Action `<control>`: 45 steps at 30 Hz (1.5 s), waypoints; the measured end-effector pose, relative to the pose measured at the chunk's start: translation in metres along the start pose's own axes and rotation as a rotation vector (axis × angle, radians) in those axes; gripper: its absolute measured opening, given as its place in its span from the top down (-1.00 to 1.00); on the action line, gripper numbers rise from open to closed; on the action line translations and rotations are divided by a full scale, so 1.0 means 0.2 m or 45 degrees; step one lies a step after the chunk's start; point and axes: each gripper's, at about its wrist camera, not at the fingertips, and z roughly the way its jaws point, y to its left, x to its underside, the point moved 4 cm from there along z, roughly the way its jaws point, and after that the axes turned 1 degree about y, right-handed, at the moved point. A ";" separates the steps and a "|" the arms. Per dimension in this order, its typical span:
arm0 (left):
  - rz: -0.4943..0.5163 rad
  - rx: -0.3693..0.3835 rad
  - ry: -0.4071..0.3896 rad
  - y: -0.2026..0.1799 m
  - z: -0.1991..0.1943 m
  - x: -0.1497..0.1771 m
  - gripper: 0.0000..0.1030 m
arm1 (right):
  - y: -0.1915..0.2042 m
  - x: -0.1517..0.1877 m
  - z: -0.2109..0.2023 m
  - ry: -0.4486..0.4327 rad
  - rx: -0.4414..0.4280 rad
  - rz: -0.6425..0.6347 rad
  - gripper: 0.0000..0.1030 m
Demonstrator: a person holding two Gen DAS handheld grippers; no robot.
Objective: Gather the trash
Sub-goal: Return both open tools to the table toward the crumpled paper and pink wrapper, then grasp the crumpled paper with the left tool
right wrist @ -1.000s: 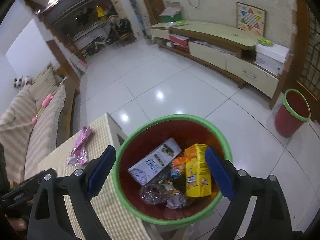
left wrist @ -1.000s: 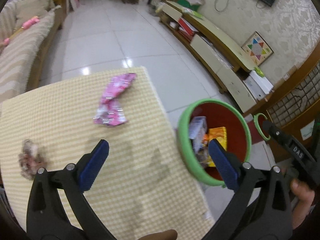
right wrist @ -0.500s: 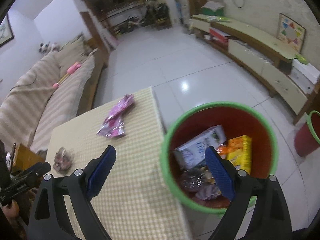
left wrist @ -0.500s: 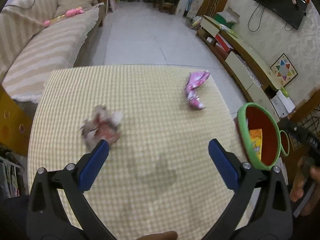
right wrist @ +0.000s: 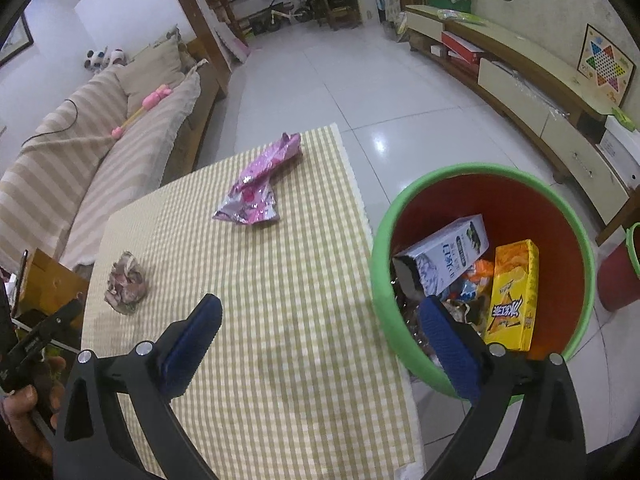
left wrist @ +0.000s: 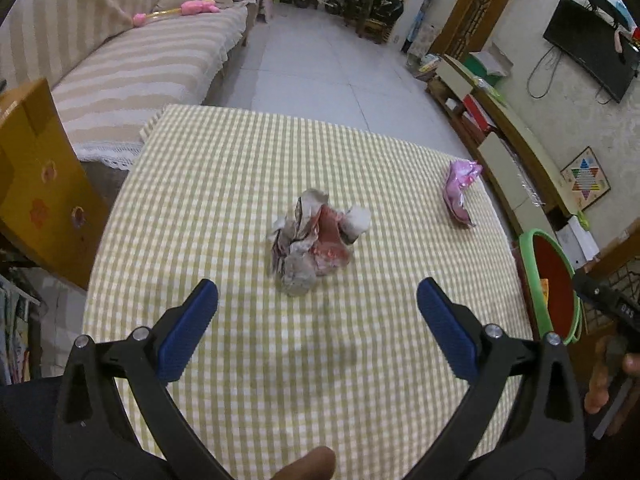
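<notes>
Two scraps lie on the checked table (left wrist: 224,168), bare cloth around each.
Left gripper (left wrist: 318,300) released before crumpled paper (left wrist: 316,246); right gripper (right wrist: 318,316) just widened, empty, straddling the table's right edge beside the bin (right wrist: 384,240); pink wrapper (right wrist: 260,184) far right.

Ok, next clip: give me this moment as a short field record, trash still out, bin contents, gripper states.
surface: table with checked cloth
trash on table: crumpled paper wad; pink foil wrapper
bin: red bin with green rim, beside the table edge
bin contents: white carton, yellow box, smaller scraps
left gripper: open, empty, pointing at the paper wad
right gripper: open, empty, jaws just opened wider
second bin: small red one on the floor
</notes>
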 end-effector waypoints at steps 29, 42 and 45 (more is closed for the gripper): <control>0.094 -0.073 0.074 0.04 0.41 -0.10 -0.75 | 0.09 0.08 0.09 -0.096 0.164 -0.108 -0.86; 0.135 -0.082 0.101 0.02 0.50 -0.06 -0.11 | 0.15 0.06 0.12 -0.122 0.175 -0.140 -0.86; 0.138 -0.076 0.099 0.03 0.49 -0.06 -0.05 | 0.18 0.06 0.15 -0.117 0.171 -0.150 -0.86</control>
